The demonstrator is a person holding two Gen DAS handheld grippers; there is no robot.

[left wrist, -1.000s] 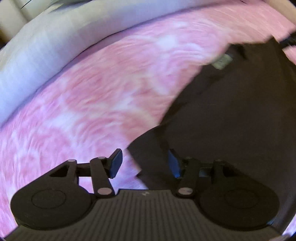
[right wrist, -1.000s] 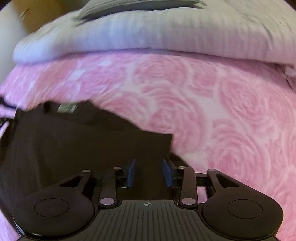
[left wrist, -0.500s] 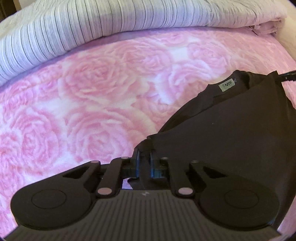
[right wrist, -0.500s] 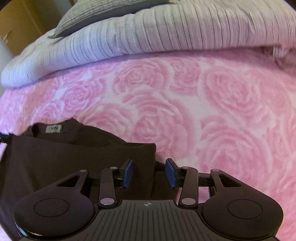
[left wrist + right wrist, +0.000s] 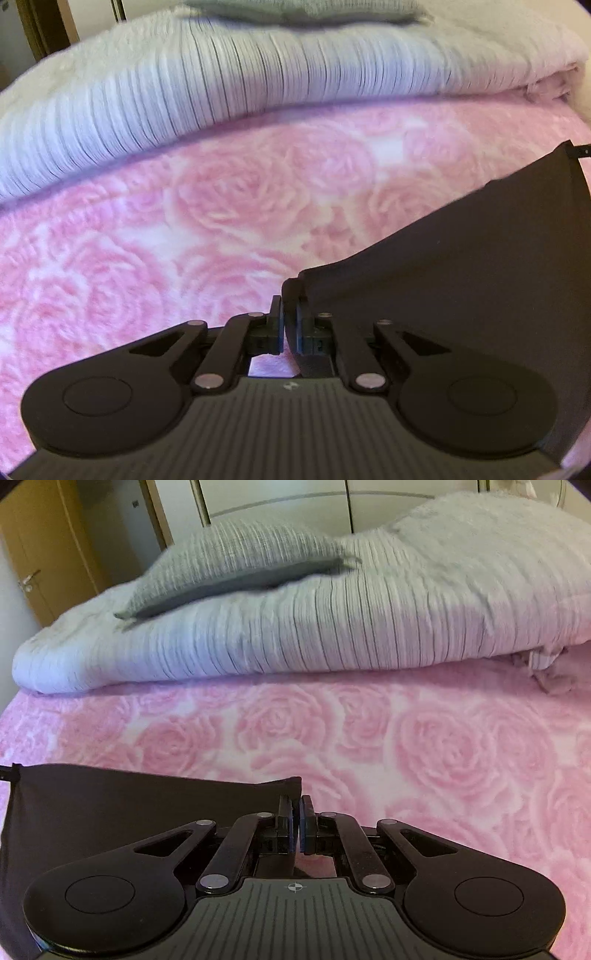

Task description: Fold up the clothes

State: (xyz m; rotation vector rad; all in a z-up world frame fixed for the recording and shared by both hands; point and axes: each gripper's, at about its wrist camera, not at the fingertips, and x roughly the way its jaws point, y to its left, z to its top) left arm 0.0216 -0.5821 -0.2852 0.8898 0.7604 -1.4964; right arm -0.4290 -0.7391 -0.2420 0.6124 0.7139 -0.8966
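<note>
Your left hand-held gripper (image 5: 290, 325) and right hand-held gripper (image 5: 296, 825) each pinch a corner of the dark garment (image 5: 461, 266), stretched taut above the pink rose bedspread (image 5: 406, 746).

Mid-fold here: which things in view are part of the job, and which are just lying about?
In the job:
- dark garment
- left hand-held gripper, shut on one garment corner
- right hand-held gripper, shut on the other corner

Lying about:
- pink rose blanket
- striped white duvet
- grey pillow
</note>
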